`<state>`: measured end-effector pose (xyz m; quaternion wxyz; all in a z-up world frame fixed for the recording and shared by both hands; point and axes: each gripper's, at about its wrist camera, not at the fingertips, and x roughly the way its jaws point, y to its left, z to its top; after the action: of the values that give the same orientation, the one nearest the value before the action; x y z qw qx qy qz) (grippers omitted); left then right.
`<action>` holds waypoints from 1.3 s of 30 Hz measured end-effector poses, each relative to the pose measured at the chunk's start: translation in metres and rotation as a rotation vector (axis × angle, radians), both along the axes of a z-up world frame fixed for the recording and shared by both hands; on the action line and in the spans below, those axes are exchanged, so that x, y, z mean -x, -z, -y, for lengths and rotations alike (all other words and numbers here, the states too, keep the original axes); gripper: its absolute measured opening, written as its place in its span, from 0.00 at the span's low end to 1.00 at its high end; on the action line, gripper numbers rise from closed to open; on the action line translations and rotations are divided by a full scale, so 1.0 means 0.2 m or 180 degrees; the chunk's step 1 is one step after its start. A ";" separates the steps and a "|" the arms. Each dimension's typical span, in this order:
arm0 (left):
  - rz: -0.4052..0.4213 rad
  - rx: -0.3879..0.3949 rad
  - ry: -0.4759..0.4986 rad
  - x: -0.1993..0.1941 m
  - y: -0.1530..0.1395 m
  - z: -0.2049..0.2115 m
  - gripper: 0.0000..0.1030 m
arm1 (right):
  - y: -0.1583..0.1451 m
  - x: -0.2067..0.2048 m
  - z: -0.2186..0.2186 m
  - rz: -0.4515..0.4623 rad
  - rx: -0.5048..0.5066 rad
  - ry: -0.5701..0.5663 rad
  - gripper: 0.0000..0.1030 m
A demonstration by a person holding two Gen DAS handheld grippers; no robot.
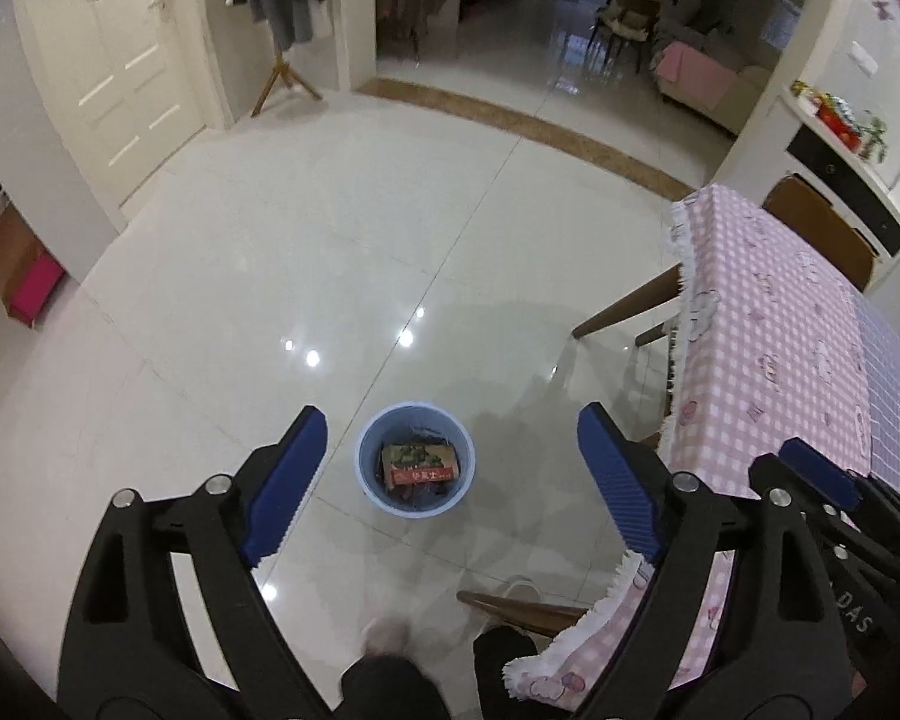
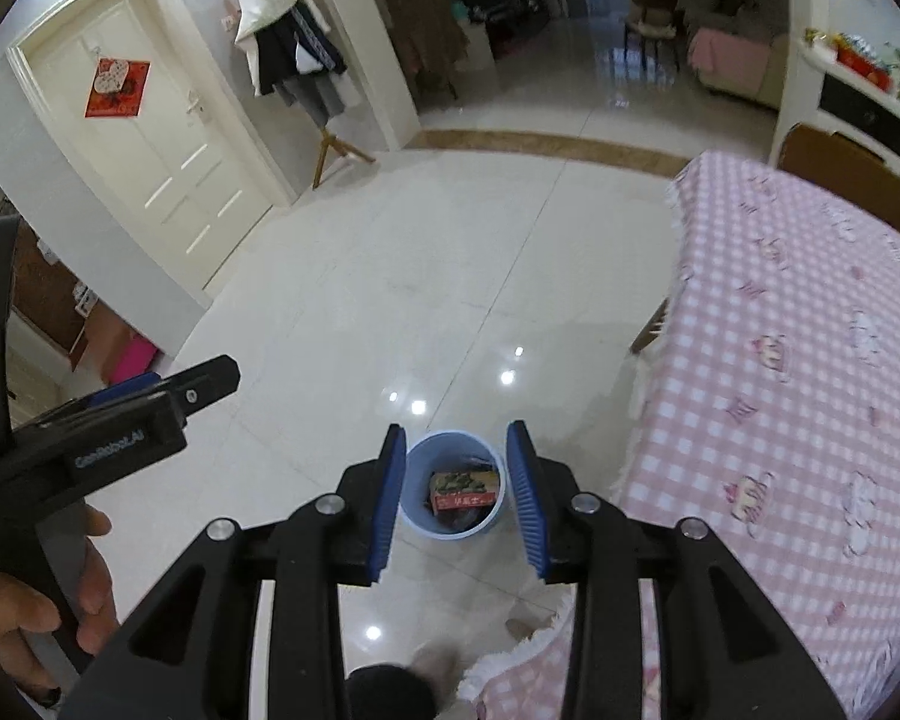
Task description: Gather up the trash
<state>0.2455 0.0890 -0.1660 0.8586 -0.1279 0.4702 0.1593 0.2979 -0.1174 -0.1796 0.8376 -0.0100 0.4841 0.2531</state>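
A light blue bin (image 1: 415, 509) stands on the white tiled floor, far below both grippers. Inside it lies a red and green carton (image 1: 420, 463) on top of darker trash. My left gripper (image 1: 453, 414) is open wide, its blue pads apart with nothing between them. My right gripper (image 2: 456, 427) hangs over the same bin (image 2: 450, 531) with a narrower gap; the carton (image 2: 465, 492) shows through it, and the pads press on nothing. In the right wrist view the left gripper (image 2: 168, 387) is at the left, held by a hand (image 2: 90, 600).
A table under a pink checked cloth (image 1: 768, 330) stands right of the bin, with wooden chairs (image 1: 822, 222) around it. The person's legs and a slipper (image 1: 384, 636) are near the bottom edge. A coat stand (image 1: 282, 60) and a white door (image 1: 120, 72) are at the back left.
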 end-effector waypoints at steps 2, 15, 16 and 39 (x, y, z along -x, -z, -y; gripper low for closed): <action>0.0146 -0.0053 0.0122 0.08 -0.07 0.03 0.82 | -0.09 0.12 0.02 0.0170 -0.0015 0.0111 0.43; 0.0942 -0.0460 0.0968 0.90 -0.54 0.01 0.88 | -0.49 1.11 0.00 0.1093 -0.0181 0.0847 0.59; 0.0984 -0.0422 0.1012 0.95 -0.57 0.00 0.88 | -0.52 1.17 -0.01 0.1136 -0.0174 0.0854 0.60; 0.1625 -0.0644 0.1061 1.37 -0.82 0.14 0.93 | -0.75 1.67 0.13 0.1717 -0.0209 0.0957 0.68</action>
<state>-0.0287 0.0615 -0.0023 0.9714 0.0010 0.2360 0.0252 -0.0370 -0.1438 -0.0302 0.9637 0.0219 0.2320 0.1301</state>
